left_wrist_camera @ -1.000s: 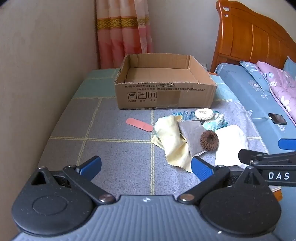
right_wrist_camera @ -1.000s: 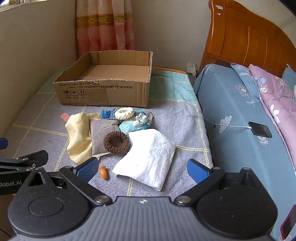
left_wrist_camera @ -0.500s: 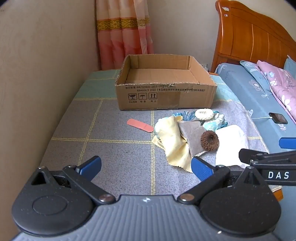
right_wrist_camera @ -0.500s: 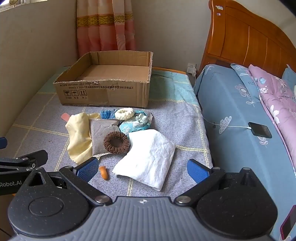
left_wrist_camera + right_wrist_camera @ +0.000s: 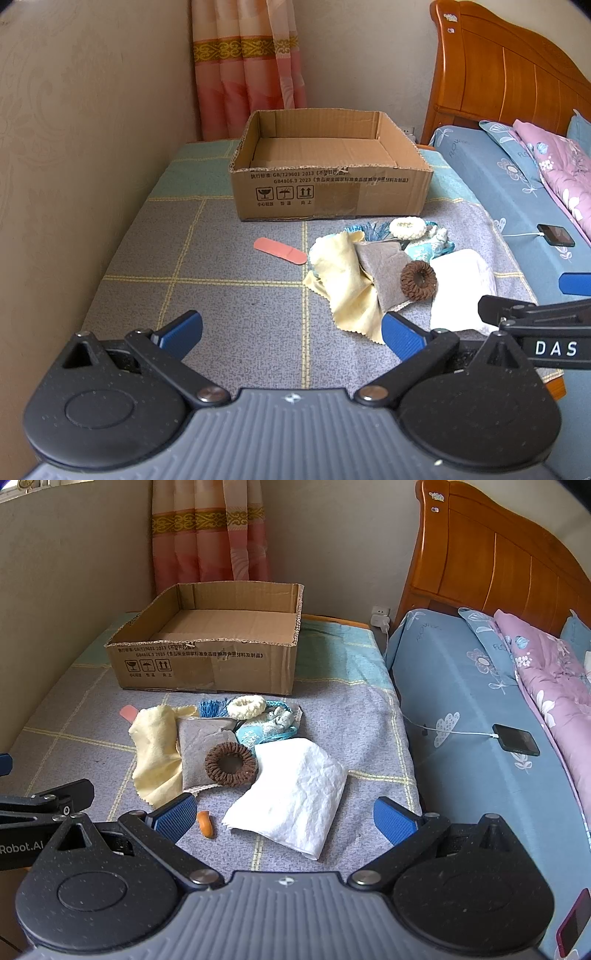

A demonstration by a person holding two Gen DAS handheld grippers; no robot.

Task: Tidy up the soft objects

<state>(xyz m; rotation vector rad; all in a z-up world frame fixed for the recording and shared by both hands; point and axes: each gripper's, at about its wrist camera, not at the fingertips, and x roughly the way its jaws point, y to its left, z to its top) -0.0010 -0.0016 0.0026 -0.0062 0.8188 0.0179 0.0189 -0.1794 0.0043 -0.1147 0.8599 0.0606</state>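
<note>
A heap of soft things lies on the checked grey cover in front of an empty cardboard box (image 5: 328, 192) (image 5: 207, 664). It holds a yellow cloth (image 5: 343, 273) (image 5: 155, 746), a grey cloth (image 5: 380, 266) (image 5: 195, 746), a brown scrunchie (image 5: 418, 280) (image 5: 231, 763), a white folded cloth (image 5: 461, 284) (image 5: 295, 794), a cream scrunchie (image 5: 407, 227) (image 5: 246, 706) and turquoise fabric (image 5: 269, 727). My left gripper (image 5: 291, 332) hovers open, near and left of the heap. My right gripper (image 5: 284, 818) is open over the white cloth's near edge.
A pink strip (image 5: 280, 250) lies left of the heap, and a small orange piece (image 5: 205, 823) sits by my right gripper's left finger. A phone (image 5: 517, 738) on a cable rests on the blue bed to the right. A wall runs along the left.
Both views have shifted only slightly, with the left one tilting a little. Nothing on the cover has moved, and both grippers stay open.
</note>
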